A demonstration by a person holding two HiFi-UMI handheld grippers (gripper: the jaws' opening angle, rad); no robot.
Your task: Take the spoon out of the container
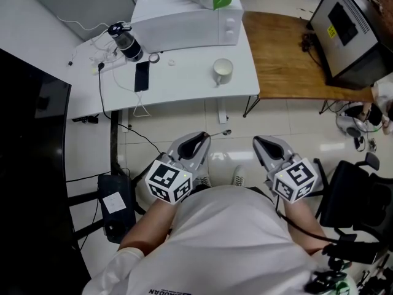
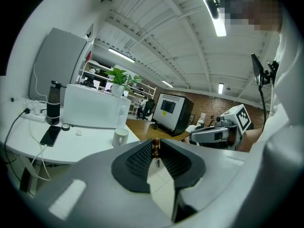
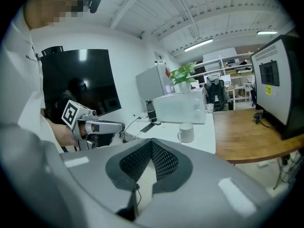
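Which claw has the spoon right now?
The left claw: the spoon is pinched between its jaws, bowl poking out ahead. The right claw is shut on nothing.

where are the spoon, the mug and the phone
spoon (image 1: 226, 131), head view, on its bowl end
mug (image 1: 221, 72), head view, on the middle of it
phone (image 1: 142, 76), head view, on the middle of its dark face

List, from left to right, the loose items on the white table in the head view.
Black bottle → black phone → small ring → white mug. The microwave spans most of that width, so it is left out.
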